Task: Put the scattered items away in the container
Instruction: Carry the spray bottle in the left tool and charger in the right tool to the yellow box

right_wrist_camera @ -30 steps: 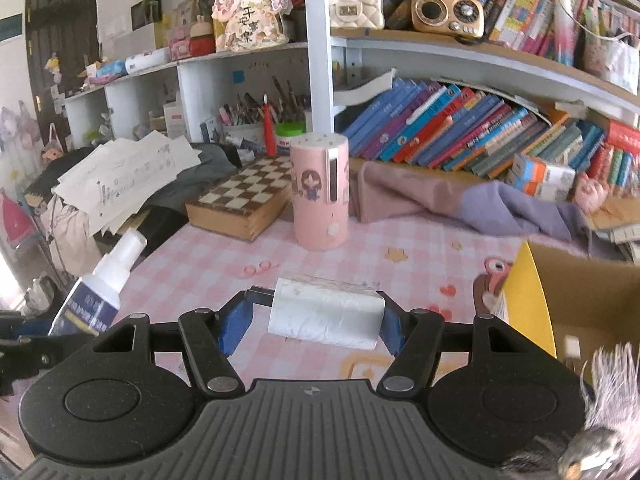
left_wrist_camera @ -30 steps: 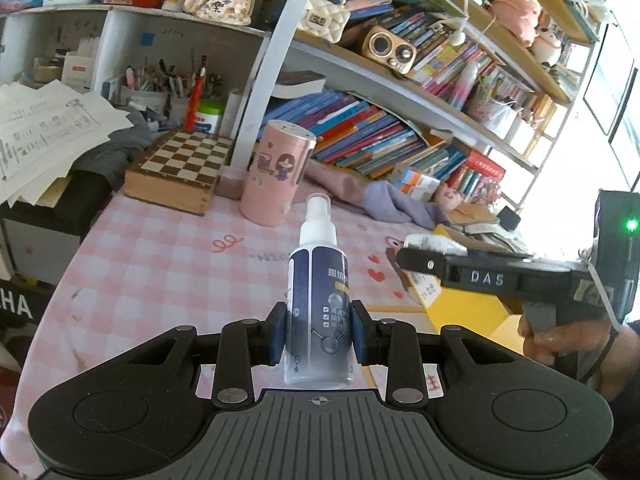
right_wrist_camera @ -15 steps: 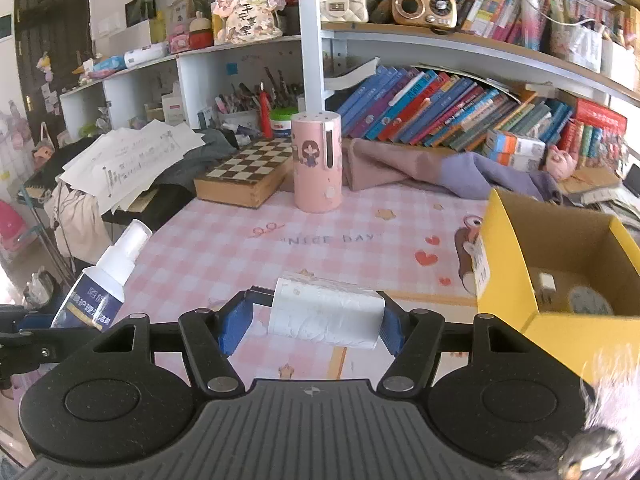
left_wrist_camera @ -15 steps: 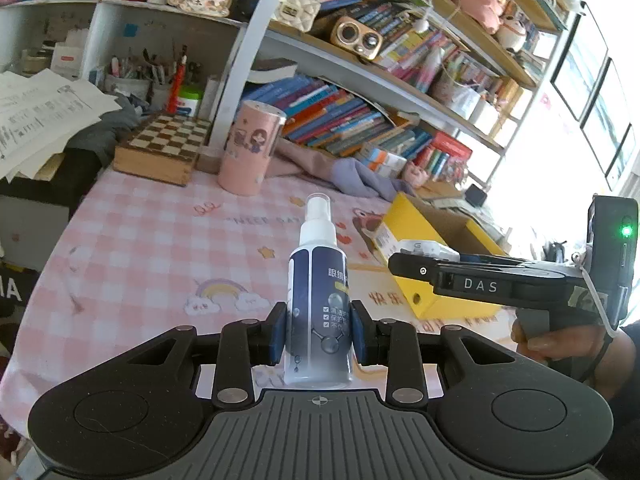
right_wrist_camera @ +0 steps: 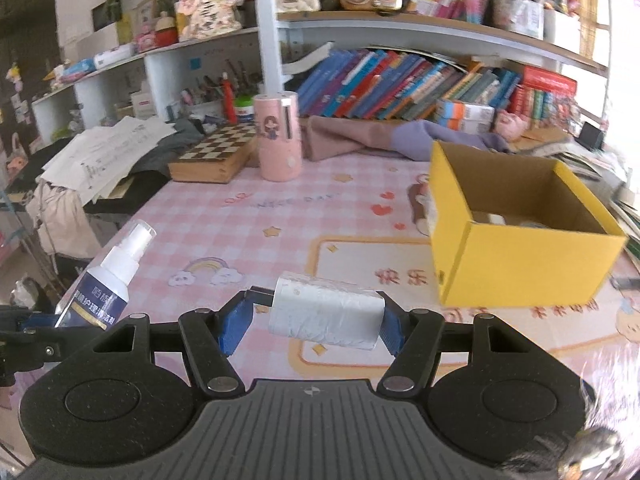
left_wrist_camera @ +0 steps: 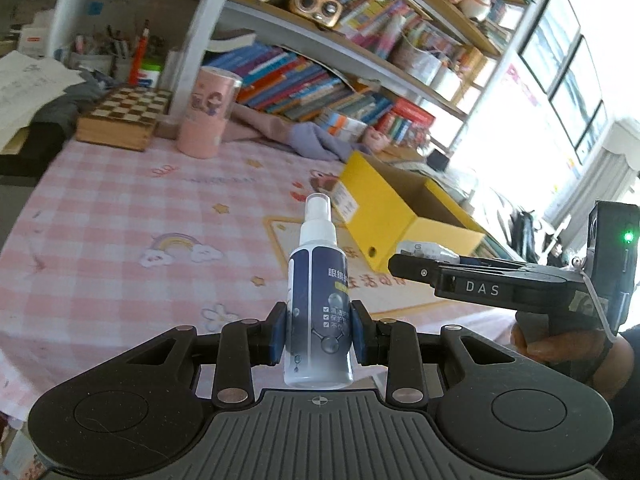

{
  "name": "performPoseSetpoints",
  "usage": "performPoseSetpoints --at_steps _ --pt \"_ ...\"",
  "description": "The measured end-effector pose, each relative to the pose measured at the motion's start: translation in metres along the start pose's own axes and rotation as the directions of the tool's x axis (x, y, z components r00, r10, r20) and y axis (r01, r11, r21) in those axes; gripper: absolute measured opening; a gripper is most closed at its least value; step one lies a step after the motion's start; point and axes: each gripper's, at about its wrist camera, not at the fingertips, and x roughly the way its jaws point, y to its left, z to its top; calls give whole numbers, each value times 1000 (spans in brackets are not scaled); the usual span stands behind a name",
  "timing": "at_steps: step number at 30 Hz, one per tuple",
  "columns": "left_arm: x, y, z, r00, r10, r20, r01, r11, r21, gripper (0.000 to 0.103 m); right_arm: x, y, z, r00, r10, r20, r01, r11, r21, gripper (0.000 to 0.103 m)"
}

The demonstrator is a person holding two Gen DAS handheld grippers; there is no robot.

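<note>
My left gripper (left_wrist_camera: 318, 330) is shut on a dark blue spray bottle (left_wrist_camera: 319, 304) with a white nozzle, held upright above the pink checked tablecloth. The same spray bottle (right_wrist_camera: 106, 286) shows at the left edge of the right wrist view. My right gripper (right_wrist_camera: 316, 320) is shut on a white roll of bags (right_wrist_camera: 326, 316), gripped by its two ends. The yellow cardboard box (right_wrist_camera: 516, 264) stands open on the table ahead and to the right of that gripper, with small items inside. In the left wrist view the yellow box (left_wrist_camera: 396, 220) lies ahead, and the right gripper (left_wrist_camera: 416, 258) hangs beside it.
A pink cylinder holder (right_wrist_camera: 278, 138) and a wooden chessboard box (right_wrist_camera: 214, 156) stand at the table's back. Folded purple cloth (right_wrist_camera: 400, 138) lies before shelves of books. Loose papers (right_wrist_camera: 108, 148) pile at the back left. A person's hand (left_wrist_camera: 560, 344) holds the right gripper's handle.
Both grippers have travelled across the table towards the yellow box, which now looks nearer and more central in both views. Each grip is unchanged.
</note>
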Motion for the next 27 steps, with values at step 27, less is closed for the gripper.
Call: performPoseSetpoints --at_steps 27 --pt "50 -68 -11 968 -193 -159 213 970 121 31 -63 -73 -50 980 -196 -24 197 965 175 63"
